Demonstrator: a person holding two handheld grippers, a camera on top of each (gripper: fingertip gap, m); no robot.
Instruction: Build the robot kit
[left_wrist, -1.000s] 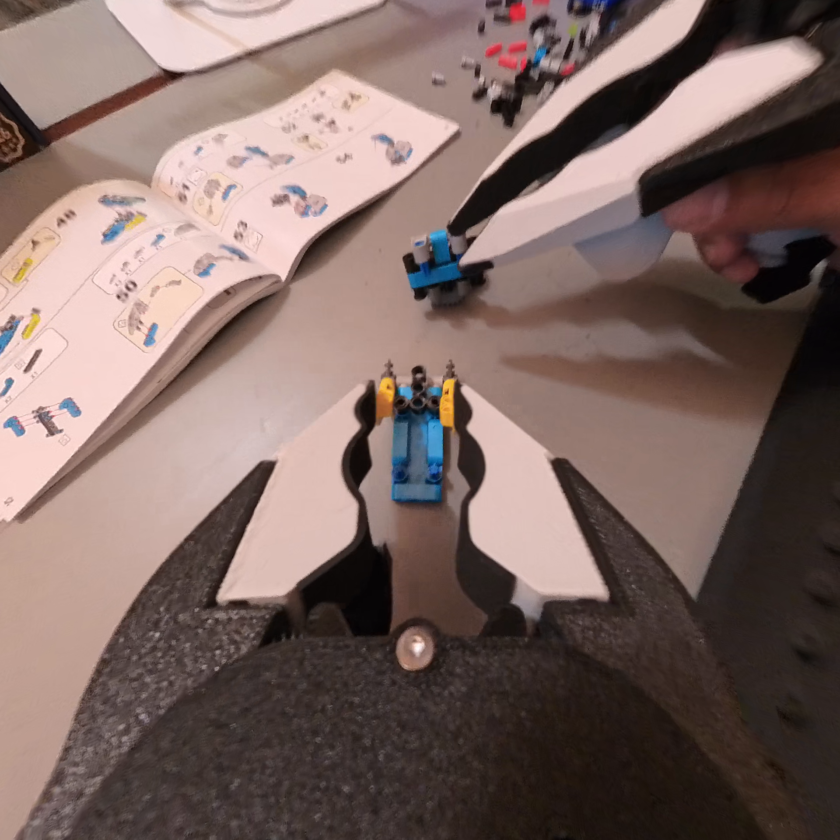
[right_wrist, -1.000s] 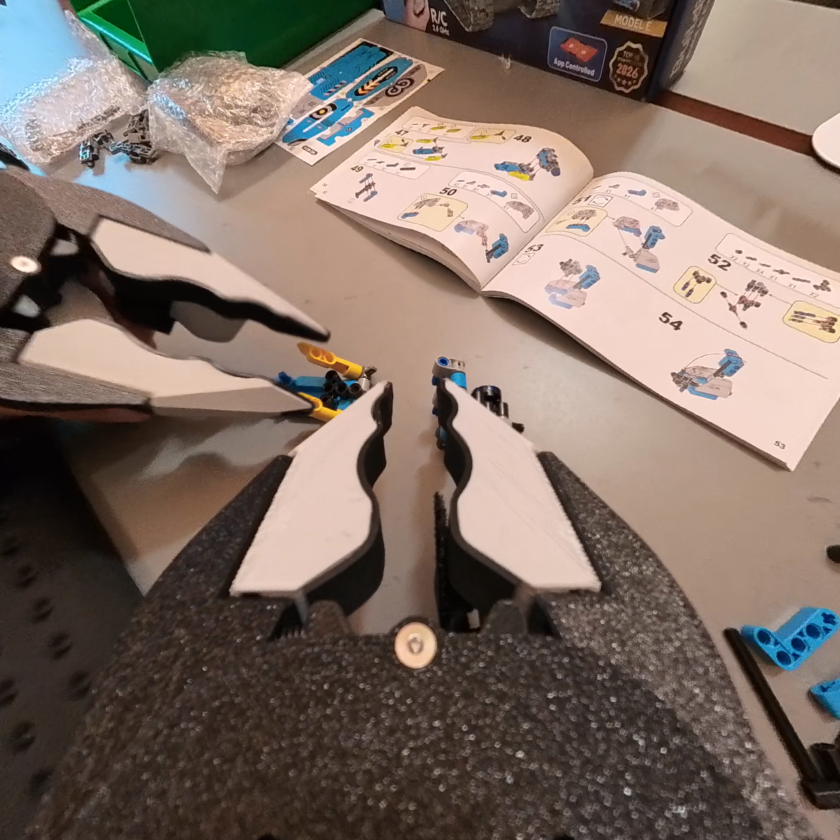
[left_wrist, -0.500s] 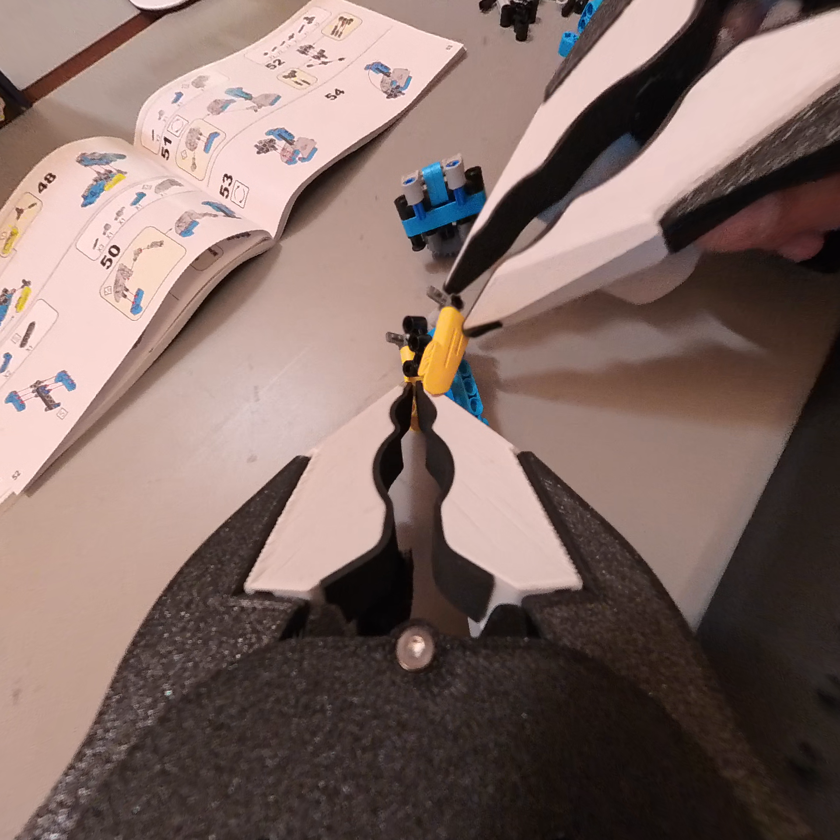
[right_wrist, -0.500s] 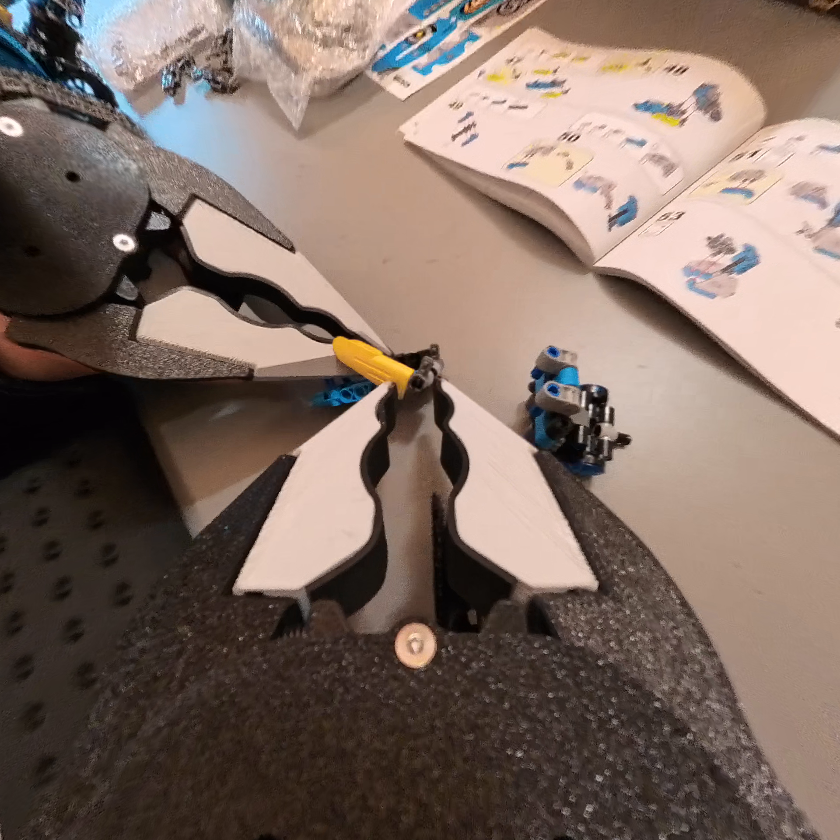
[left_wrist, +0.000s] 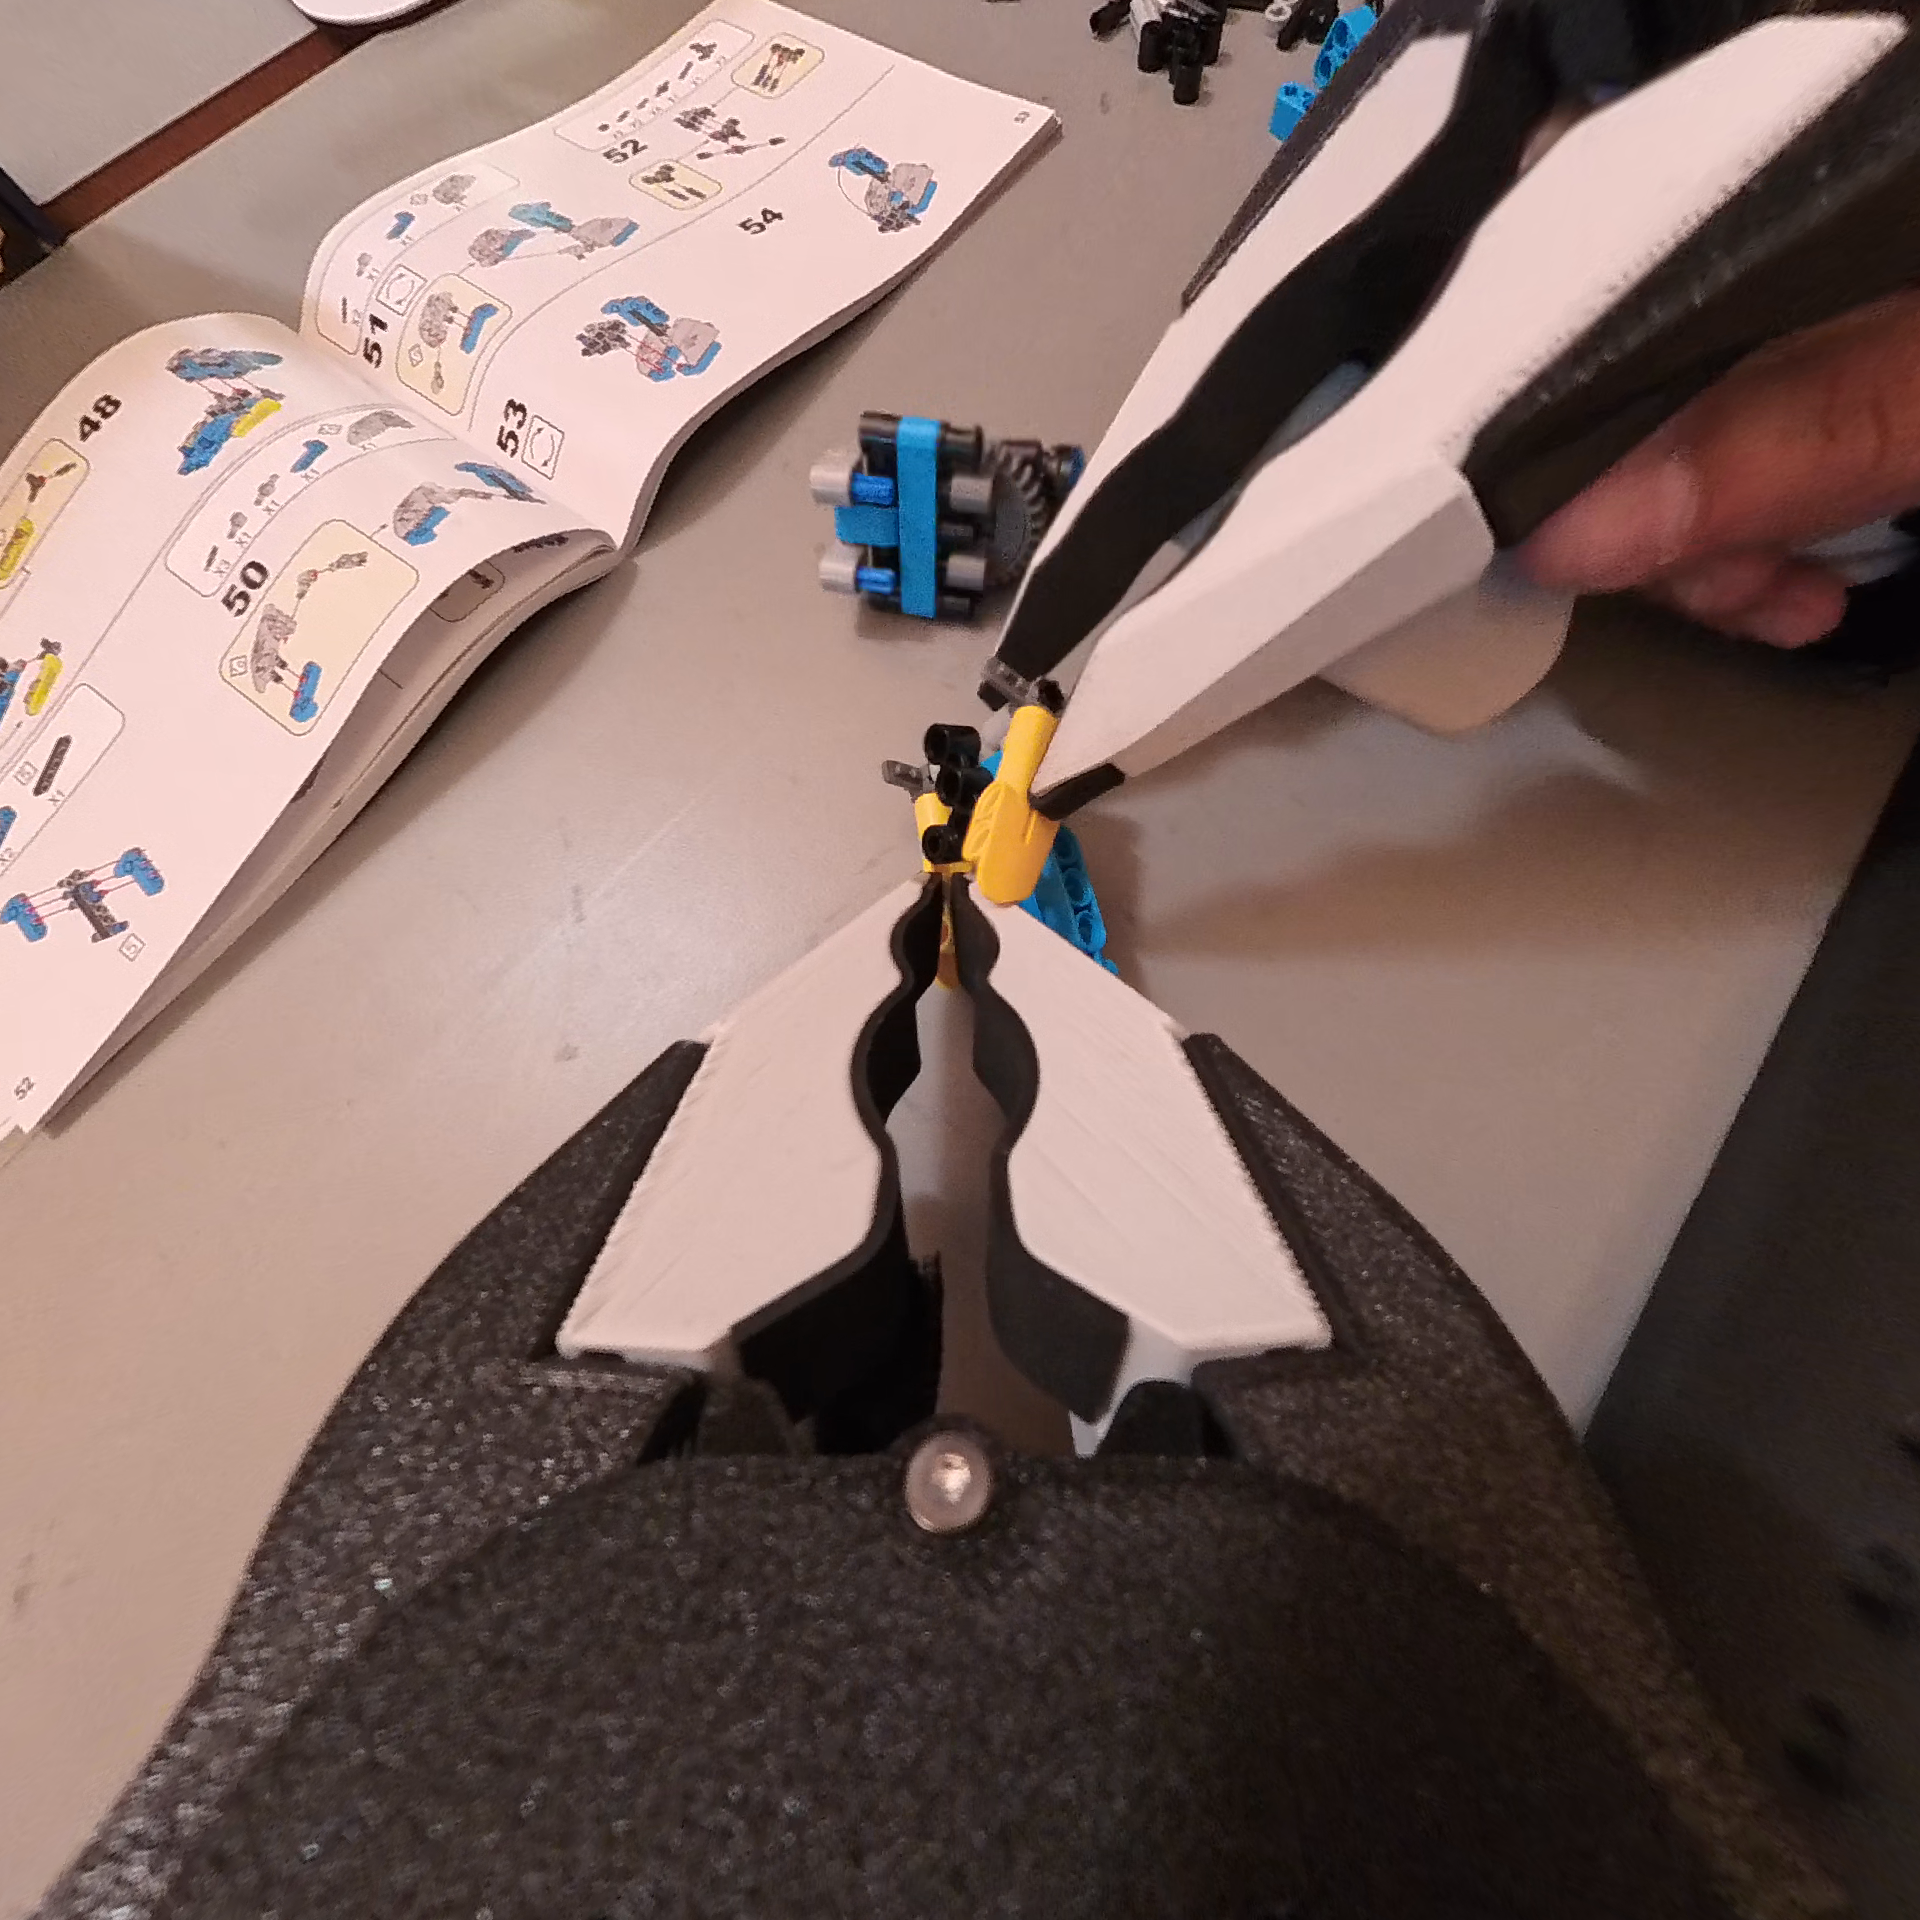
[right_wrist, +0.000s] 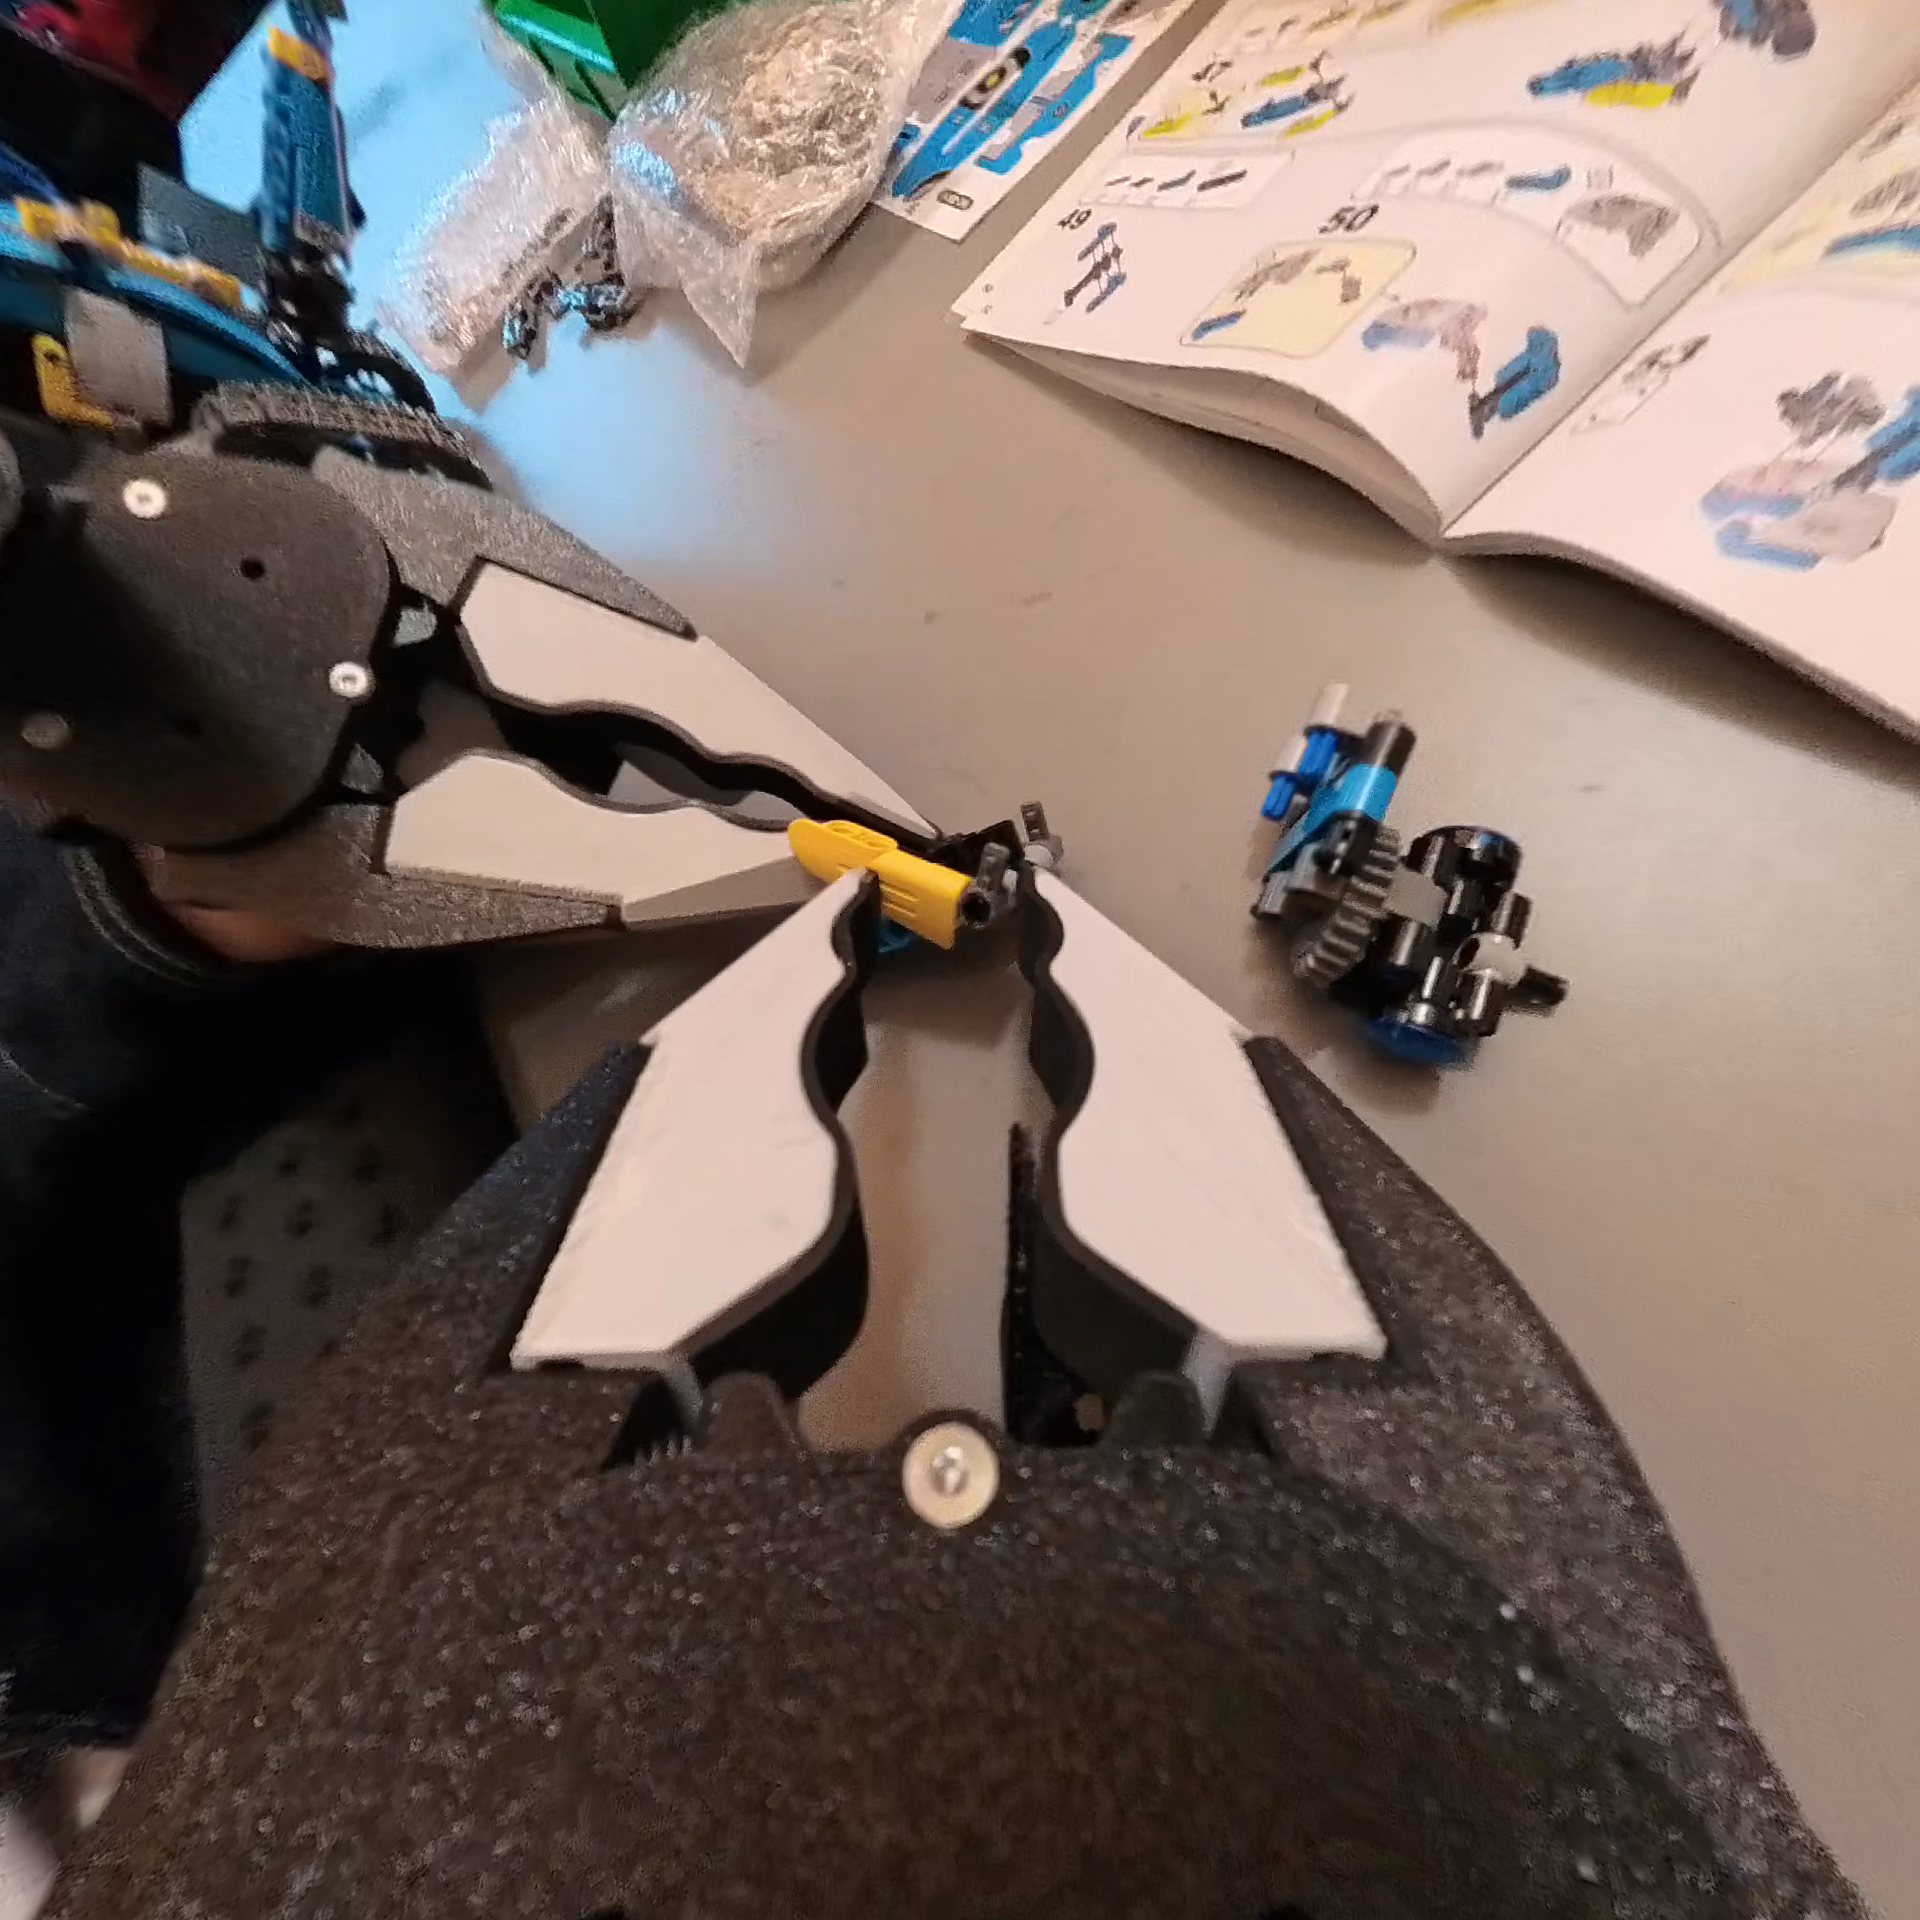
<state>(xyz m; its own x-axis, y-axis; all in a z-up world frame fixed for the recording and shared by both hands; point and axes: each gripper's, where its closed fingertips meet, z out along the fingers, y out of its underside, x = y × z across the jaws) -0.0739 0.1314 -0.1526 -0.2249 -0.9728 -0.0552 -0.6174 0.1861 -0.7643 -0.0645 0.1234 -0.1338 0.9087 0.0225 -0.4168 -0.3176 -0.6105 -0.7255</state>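
My left gripper (left_wrist: 948, 904) is shut on a small yellow, blue and black brick assembly (left_wrist: 1000, 826) and holds it at its fingertips, just over the grey table (left_wrist: 468, 1091). My right gripper (right_wrist: 945, 883) is open, its fingertips on either side of the assembly's yellow end (right_wrist: 909, 883). It comes in from the upper right in the left wrist view (left_wrist: 1039, 738). The left gripper also shows in the right wrist view (right_wrist: 852, 847), entering from the left. A blue, black and grey gear assembly (left_wrist: 925, 530) lies free on the table just beyond, also in the right wrist view (right_wrist: 1392, 914).
An open instruction booklet (left_wrist: 416, 395) lies on the far left, top right in the right wrist view (right_wrist: 1558, 312). Loose bricks (left_wrist: 1184, 47) lie at the back. Crumpled plastic bags (right_wrist: 748, 145), a sticker sheet (right_wrist: 997, 135) and a green box (right_wrist: 582, 42) sit farther off. The table edge (left_wrist: 1714, 1039) is close. My two grippers' fingertips are within a few centimetres of each other.
My left gripper has shut on the yellow and blue assembly and tilted it up. My right gripper left the gear assembly on the table and moved to the yellow end.
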